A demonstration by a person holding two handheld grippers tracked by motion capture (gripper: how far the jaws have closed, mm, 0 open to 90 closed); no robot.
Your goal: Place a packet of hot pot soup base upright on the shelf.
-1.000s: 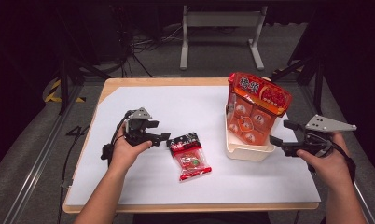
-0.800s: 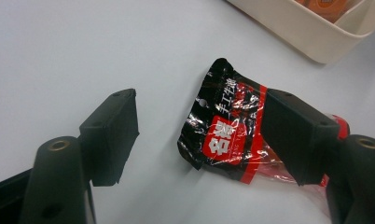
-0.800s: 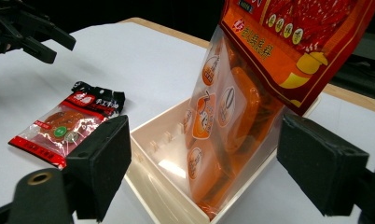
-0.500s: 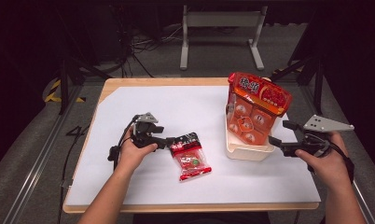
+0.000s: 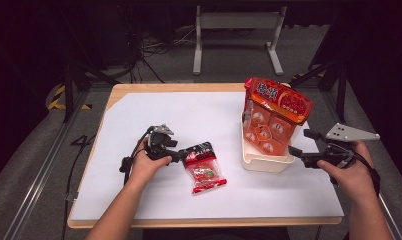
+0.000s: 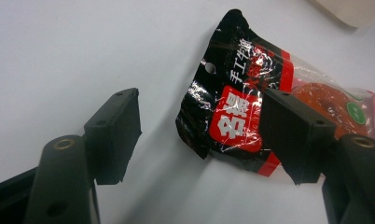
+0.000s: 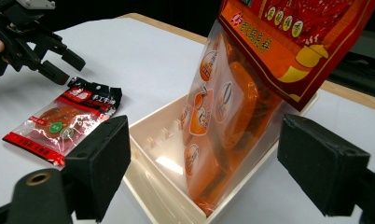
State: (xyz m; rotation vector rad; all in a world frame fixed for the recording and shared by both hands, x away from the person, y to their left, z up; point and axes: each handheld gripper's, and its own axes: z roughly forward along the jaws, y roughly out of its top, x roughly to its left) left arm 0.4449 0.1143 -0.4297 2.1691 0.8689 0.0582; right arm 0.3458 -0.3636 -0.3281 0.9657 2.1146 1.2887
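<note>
L gripper (image 5: 181, 156) hovers over the small sachet (image 5: 204, 168), fingers wide, nothing gripped; next, straddle its black end & pinch; R gripper (image 5: 300, 150) waits wide by the tray (image 5: 265, 162).

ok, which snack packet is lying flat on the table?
The small red-and-black packet by the left hand-held gripper; the big orange bag stands in the white bin.

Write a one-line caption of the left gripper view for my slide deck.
Open left claw straddling the black top edge of a red snack packet on the white table.
</note>
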